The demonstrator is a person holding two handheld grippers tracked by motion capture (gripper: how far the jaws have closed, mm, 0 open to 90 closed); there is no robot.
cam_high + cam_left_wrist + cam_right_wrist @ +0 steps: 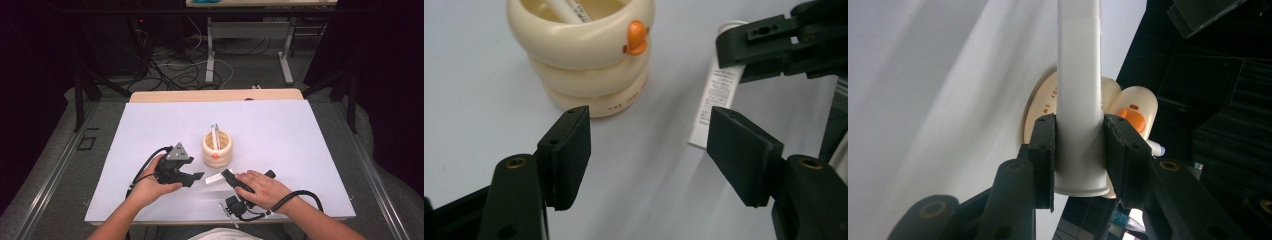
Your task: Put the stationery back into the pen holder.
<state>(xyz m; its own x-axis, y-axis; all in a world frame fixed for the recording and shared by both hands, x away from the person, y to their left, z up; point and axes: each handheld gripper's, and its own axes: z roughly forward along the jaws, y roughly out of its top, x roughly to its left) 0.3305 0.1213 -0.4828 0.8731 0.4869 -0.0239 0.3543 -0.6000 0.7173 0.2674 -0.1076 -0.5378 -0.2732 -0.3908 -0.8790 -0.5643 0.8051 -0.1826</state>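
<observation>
Your right gripper (1079, 150) is clamping the white tube (1078, 95) near the cup (217, 148); your left gripper (649, 150) is hovering with jaws apart.

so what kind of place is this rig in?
Probably a lab or data-collection workspace. A white table is ringed by dark curtains, loose cables lie on the floor behind, and another desk frame stands beyond. The cream holder looks like a prop.
</observation>
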